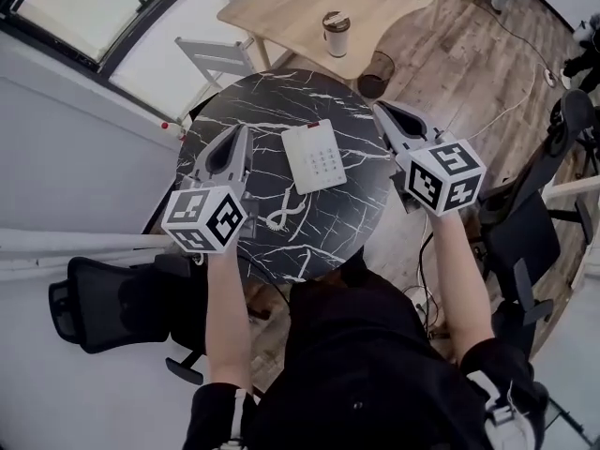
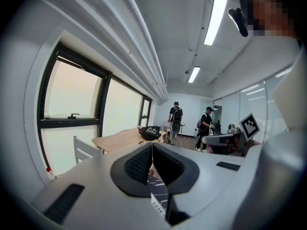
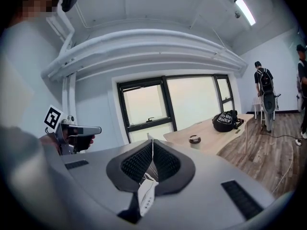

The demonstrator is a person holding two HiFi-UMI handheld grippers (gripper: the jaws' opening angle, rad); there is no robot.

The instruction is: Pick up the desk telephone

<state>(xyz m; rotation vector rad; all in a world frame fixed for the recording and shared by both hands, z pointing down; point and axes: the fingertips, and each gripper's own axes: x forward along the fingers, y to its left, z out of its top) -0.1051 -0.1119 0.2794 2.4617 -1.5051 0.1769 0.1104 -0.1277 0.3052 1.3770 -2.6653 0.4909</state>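
Left gripper (image 1: 242,136), right gripper (image 1: 379,110), fingers (image 2: 139,166) closed, flank desk telephone (image 1: 314,156); keypad (image 1: 321,164) illegible.

Black short-sleeved top (image 1: 361,373), pale grey left gripper (image 1: 243,131) and right gripper (image 1: 379,109) with black ribbed pads (image 2: 140,164), each carrying a white cube (image 1: 204,218) with black square markers at its back

Desk telephone (image 1: 314,156) lay on table (image 1: 262,101), between left claw (image 1: 242,131) and right claw (image 1: 379,109), apart from both. Cord (image 1: 284,212) lay on table just right of left claw, nearer person than telephone. Beyond both claw tips stood desk (image 1: 281,7), cup (image 1: 336,34) on it. Chair (image 1: 214,59) stood ahead of left claw. Bin (image 1: 375,75) sat on floor just ahead of right claw.
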